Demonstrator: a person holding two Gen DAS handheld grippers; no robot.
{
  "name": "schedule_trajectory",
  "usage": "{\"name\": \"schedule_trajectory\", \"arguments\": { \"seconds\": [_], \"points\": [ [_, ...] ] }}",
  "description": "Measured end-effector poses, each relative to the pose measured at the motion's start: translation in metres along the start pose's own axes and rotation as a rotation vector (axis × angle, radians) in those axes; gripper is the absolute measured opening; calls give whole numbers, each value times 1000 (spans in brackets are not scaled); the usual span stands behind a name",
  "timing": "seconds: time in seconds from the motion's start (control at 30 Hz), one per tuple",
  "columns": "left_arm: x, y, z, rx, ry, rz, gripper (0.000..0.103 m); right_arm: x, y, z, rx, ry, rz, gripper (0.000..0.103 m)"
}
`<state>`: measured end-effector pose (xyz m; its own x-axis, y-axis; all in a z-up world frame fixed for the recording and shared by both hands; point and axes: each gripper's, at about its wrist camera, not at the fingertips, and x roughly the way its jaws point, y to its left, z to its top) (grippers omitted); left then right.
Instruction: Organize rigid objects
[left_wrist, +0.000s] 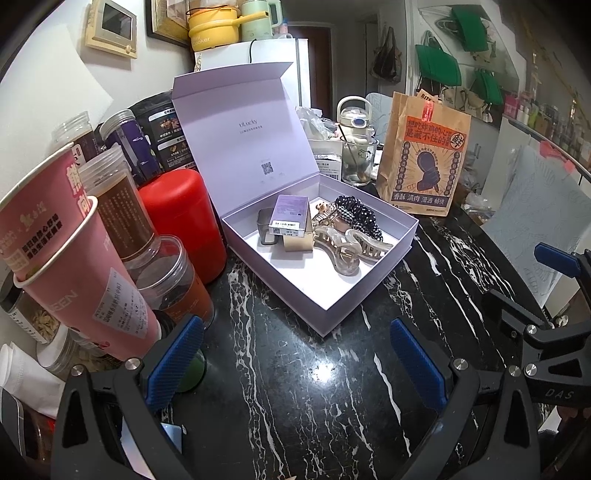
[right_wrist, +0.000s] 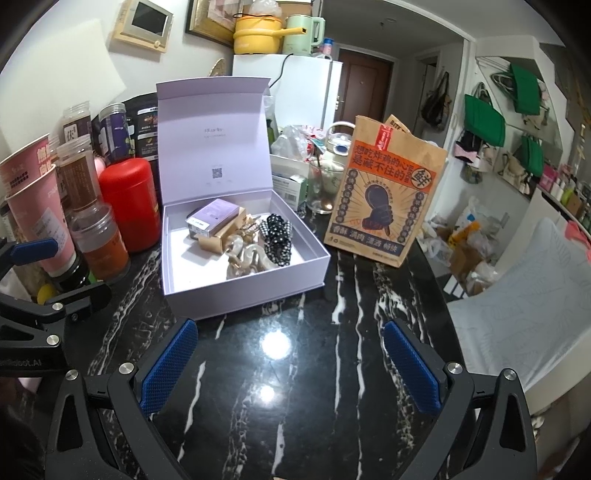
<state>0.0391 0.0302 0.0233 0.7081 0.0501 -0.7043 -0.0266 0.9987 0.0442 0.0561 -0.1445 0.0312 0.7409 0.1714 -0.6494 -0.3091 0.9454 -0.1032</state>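
Note:
A pale lilac gift box (left_wrist: 373, 278) (right_wrist: 258, 295) stands on the black marble table with its lid raised. Inside lie a small purple carton (left_wrist: 290, 214) (right_wrist: 214, 218), a tan carton (left_wrist: 297, 243) (right_wrist: 218, 236), a translucent beige hair claw (left_wrist: 351, 251) (right_wrist: 247, 258) and a black-and-white dotted scrunchie (left_wrist: 356, 212) (right_wrist: 277, 236). My left gripper (left_wrist: 295, 365) hovers open in front of the box, nothing between its blue pads. My right gripper (right_wrist: 288, 365) is likewise open and holds nothing, short of the box's near wall.
A red canister (left_wrist: 184, 221) (right_wrist: 127, 203), pink paper cups (left_wrist: 70, 258) (right_wrist: 37, 206) and clear jars (left_wrist: 170, 280) (right_wrist: 98, 240) crowd the left. A printed paper bag (left_wrist: 424, 158) (right_wrist: 384, 195) and a glass (left_wrist: 356, 162) stand right of the box. The table edge (right_wrist: 443, 295) drops off at right.

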Motion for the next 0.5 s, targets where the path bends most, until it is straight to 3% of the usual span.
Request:
{"name": "schedule_trajectory", "arguments": {
  "seconds": [0.5],
  "points": [
    [1, 0, -3, 1, 9, -6, 103, 2, -1, -1, 6, 7, 4, 102]
  ]
}}
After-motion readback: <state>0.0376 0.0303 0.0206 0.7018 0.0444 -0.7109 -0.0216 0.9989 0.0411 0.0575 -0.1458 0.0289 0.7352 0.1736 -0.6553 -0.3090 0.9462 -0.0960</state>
